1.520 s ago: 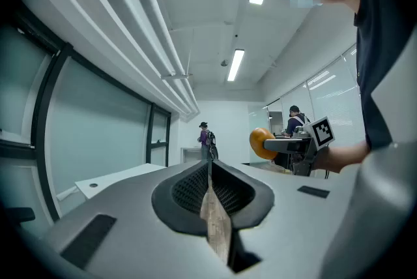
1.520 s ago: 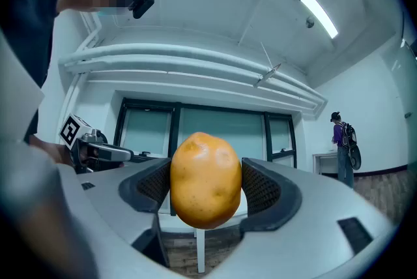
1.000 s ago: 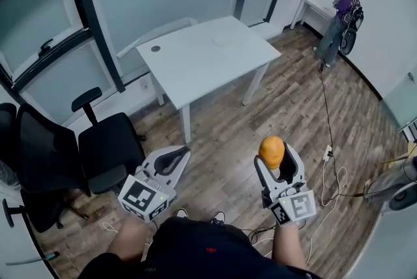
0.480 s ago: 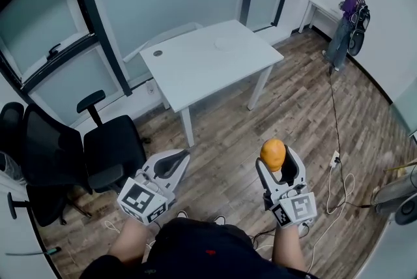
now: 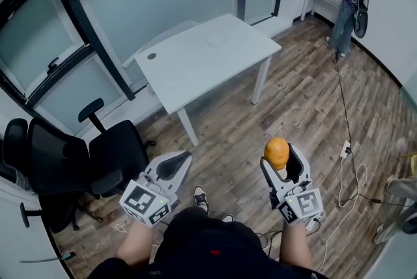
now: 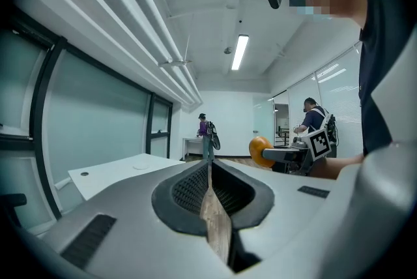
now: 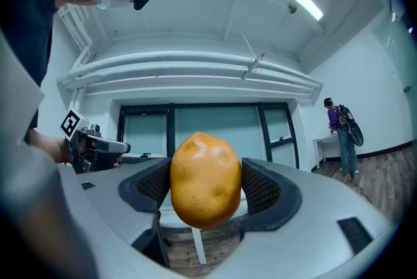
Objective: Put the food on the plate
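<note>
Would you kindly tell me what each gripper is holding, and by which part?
The right gripper clamps the orange food by its two sides. The left gripper is shut and empty.

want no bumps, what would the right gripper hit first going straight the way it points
Likely the white table: beyond the right gripper its leg shows just behind the held orange food, though depth is unclear.
</note>
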### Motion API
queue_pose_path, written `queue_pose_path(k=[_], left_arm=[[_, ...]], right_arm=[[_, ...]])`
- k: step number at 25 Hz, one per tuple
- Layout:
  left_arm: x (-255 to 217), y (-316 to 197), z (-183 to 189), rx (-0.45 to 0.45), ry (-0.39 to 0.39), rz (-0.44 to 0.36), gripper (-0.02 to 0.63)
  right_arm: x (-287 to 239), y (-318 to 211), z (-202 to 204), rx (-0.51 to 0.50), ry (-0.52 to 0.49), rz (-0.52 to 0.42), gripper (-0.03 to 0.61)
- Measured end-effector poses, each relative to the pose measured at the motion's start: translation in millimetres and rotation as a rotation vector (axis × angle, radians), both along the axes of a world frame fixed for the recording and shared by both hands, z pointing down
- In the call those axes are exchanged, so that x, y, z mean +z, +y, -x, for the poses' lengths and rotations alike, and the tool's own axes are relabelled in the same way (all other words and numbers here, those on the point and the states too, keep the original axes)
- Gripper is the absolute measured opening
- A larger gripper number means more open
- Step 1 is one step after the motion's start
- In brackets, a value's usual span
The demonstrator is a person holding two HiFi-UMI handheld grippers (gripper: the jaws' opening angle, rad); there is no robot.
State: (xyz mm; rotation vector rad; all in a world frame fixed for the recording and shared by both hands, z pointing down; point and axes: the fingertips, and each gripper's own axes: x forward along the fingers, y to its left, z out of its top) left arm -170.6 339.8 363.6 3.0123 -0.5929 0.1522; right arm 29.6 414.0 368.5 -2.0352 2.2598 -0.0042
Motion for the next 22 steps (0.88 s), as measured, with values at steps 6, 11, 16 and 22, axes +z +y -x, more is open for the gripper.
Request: queue_pose_path(k=[6, 11, 16, 22], left_arm=[[5, -34, -45, 0.054, 0.016, 0.011, 0.035], [5, -81, -76, 0.091, 0.033, 0.019, 0.035], [2, -145, -96, 0.114, 0.044, 0.017, 0.035], [1, -236, -96, 0.110, 0.036, -0.003, 0.035]], right_arm=[[0, -22, -37, 0.041, 0.033, 0.016, 0.347], [4, -59, -63, 0.063, 0.042, 0.030, 0.347], [5, -121, -77, 0.085, 0.063, 0.052, 0.347], [-5, -212, -74, 0.078, 0.092, 0.070, 0.347]])
